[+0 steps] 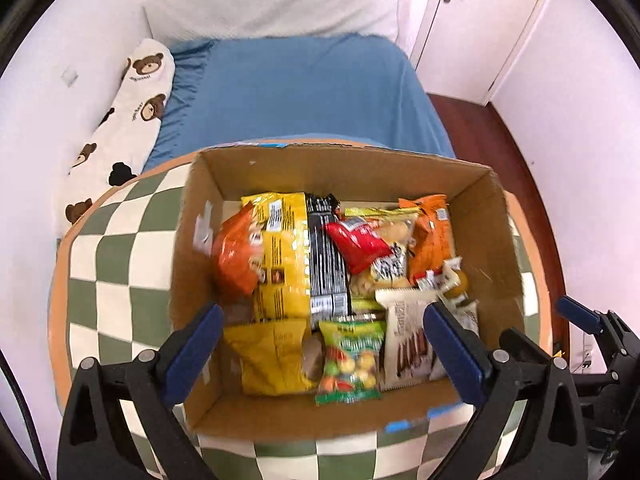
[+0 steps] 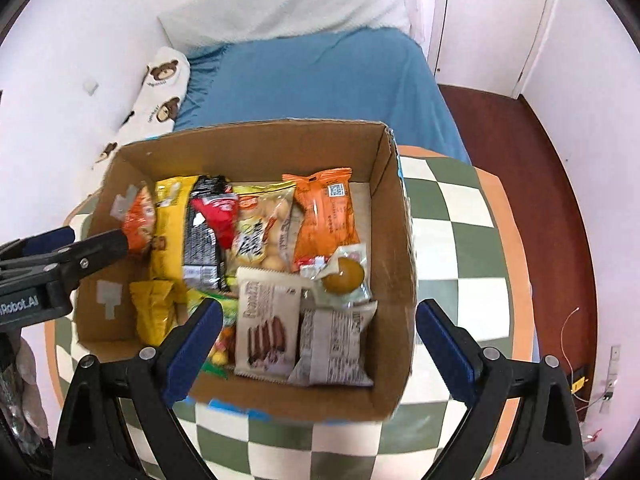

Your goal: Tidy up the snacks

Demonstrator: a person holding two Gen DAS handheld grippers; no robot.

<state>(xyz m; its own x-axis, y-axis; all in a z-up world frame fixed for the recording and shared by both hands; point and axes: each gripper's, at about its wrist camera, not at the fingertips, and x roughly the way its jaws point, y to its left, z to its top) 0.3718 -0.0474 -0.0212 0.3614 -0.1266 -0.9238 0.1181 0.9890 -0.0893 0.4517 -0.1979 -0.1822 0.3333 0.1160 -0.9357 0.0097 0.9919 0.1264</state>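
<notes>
Left gripper (image 1: 324,344): wide open, empty, over box (image 1: 400,176).
Right gripper (image 2: 320,344): wide open, empty.
Snacks (image 1: 340,272): in box, 12 o'clock of fingers.

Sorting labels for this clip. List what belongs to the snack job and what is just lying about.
Job:
box
snacks: yellow bag, black bag, red pack, orange pack, wafer pack, candy bag
table

Lying about:
bed
bear pillow
white pillow
door
</notes>
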